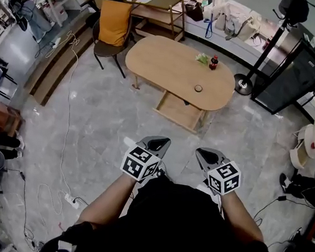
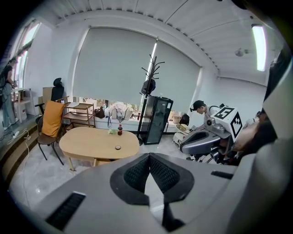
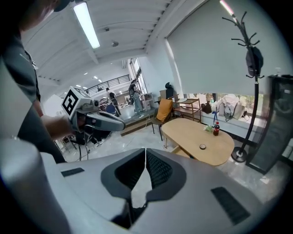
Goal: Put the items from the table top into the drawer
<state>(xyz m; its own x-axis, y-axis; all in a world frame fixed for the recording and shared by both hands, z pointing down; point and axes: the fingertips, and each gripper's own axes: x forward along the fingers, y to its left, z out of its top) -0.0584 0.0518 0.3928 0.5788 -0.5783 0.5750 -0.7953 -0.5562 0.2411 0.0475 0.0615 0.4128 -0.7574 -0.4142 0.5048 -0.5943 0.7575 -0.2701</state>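
Two grey two-jaw grippers are held low in front of the person, side by side and well apart from the table, both pointing toward it. On the left gripper [image 1: 158, 145], the black ribbed pads meet at their tips in its own view, so its jaws are closed with nothing between them. The right gripper [image 1: 207, 155] is the same: pads pressed together at the tip and holding nothing. Far ahead across the grey stone floor stands the oval light wooden table [image 1: 169, 68], its long axis running from far left to near right in the head view. On its far right part a small dark cola bottle with a red label [image 1: 213, 62] stands upright, long axis vertical and cap up. Just to its left lies a crumpled green-and-white packet [image 1: 202, 58]; whether the two touch cannot be told. Nearer the person, well apart from those two, a small round dark disc [image 1: 198, 88] lies flat on the tabletop. Under the table's near edge a shallow light wooden drawer [image 1: 178, 112] is pulled out toward the person, its open top facing up. A dark chair draped with an orange cloth [image 1: 113, 23] stands at the table's far left end.
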